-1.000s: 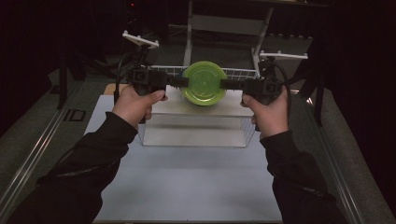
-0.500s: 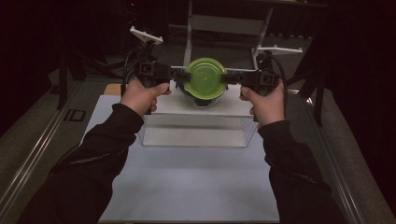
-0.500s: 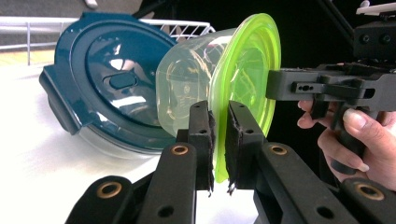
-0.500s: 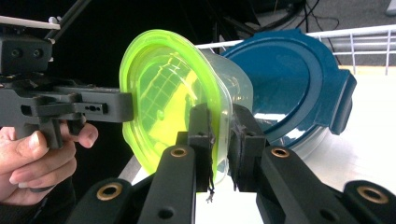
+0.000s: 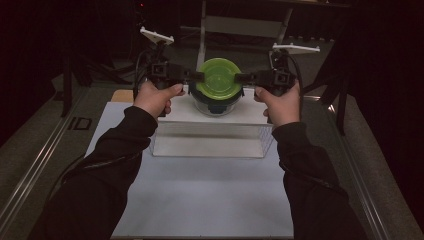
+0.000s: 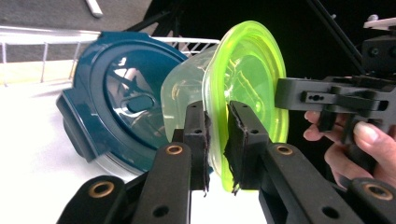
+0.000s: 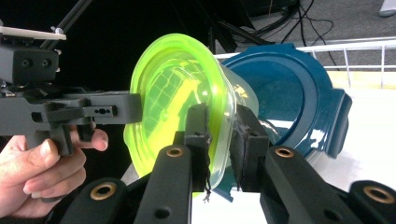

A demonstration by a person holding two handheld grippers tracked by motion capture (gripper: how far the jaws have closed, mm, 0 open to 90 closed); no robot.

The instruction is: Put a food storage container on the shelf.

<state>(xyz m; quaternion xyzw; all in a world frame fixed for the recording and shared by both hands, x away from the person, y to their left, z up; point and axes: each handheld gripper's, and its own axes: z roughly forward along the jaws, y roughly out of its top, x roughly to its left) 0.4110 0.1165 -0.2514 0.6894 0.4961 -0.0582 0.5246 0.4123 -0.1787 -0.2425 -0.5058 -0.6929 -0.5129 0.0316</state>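
I wore black long sleeves [image 5: 115, 165]; my left gripper [image 5: 197, 76] and right gripper [image 5: 240, 77] were black, with brass-ringed rivets, frayed dark pads, white top plates and trailing black cables.

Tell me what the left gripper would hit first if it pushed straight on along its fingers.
The left gripper is already shut on the rim of the translucent lime-green plastic bowl. Pushed straight on, it would probably drive that bowl into the right gripper, which clamps the opposite rim; depth is hard to judge.
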